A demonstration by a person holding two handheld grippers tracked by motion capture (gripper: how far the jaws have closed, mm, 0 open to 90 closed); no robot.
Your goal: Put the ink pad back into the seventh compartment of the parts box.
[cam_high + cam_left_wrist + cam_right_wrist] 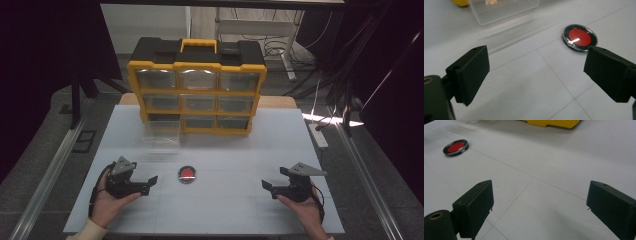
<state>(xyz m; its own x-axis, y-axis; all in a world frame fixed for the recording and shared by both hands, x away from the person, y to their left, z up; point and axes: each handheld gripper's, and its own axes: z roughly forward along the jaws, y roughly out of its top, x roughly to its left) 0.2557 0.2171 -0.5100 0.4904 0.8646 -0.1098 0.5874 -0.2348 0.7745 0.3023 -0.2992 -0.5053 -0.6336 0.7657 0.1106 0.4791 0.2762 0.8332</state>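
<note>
Red disc (187, 174) between spread grippers

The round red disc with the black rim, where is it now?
The round red disc lies flat on the white table, between both grippers, nearer the left gripper.

In the left gripper view, the clear plastic drawer (504, 10) standing on the table was cut off by the top edge, and a small pale item inside it could not be identified. In the right gripper view, the yellow-framed drawer cabinet (551, 123) was cropped to its base. In the high view, the contents of the cabinet's clear drawers (197, 80) were too dim to be made out.
</note>
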